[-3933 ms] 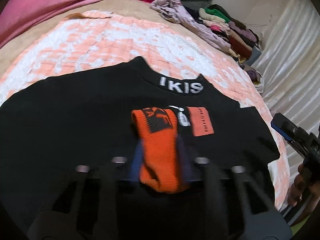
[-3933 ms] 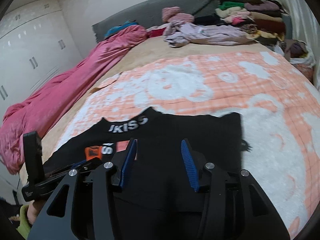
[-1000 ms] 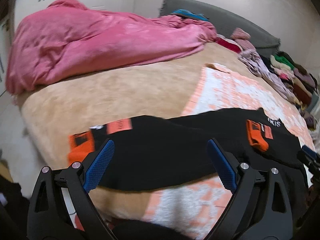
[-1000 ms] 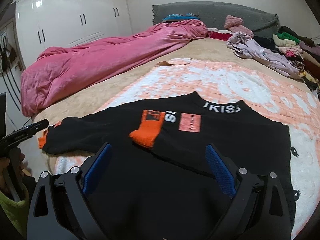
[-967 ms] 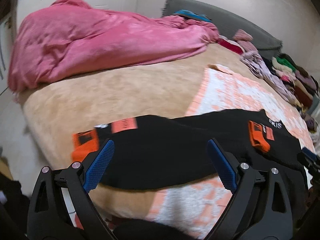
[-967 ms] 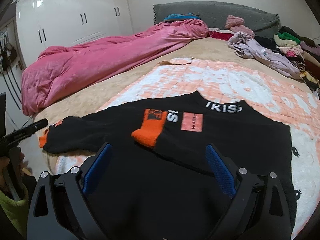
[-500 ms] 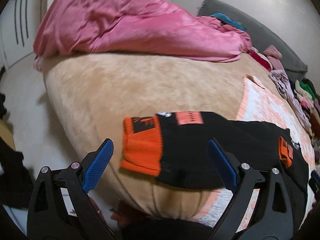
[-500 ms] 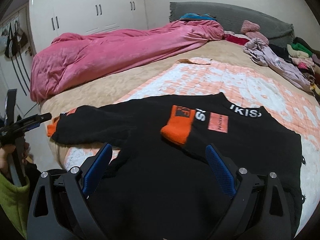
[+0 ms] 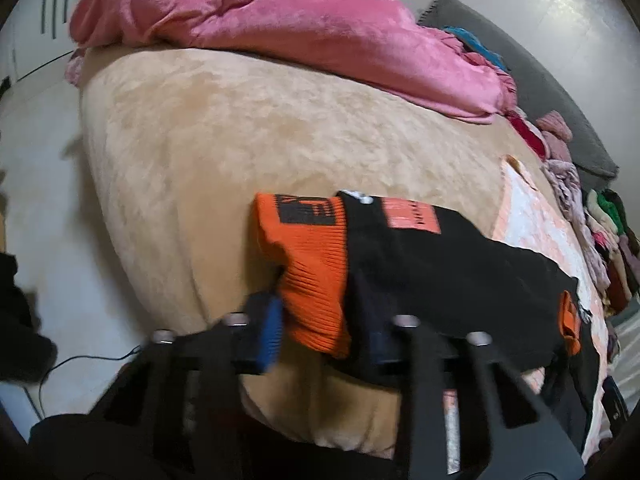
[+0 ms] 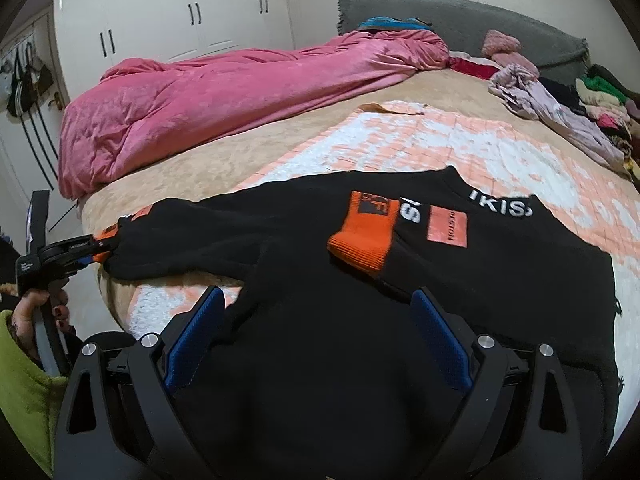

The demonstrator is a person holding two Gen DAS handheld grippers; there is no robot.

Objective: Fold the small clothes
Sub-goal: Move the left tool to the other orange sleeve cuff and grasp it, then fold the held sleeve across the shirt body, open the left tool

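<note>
Black sweater (image 10: 320,352) spread flat on bed (image 9: 240,128), one sleeve stretched out to bed edge. Left gripper (image 9: 320,320) jaws just closed, clamped on orange cuff (image 9: 312,264) of that sleeve. Right gripper (image 10: 316,340) jaws wide apart, hovering over sweater body, gripping nothing. Other orange cuff (image 10: 364,240) folded onto chest.

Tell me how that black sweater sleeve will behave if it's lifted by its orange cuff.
Probably floppy: the black sleeve already lies slack and rumpled over the bed edge. The ribbed orange cuff looks thick, so the left gripper, its jaws just closed on it, likely won't slip. The body should drag behind.
</note>
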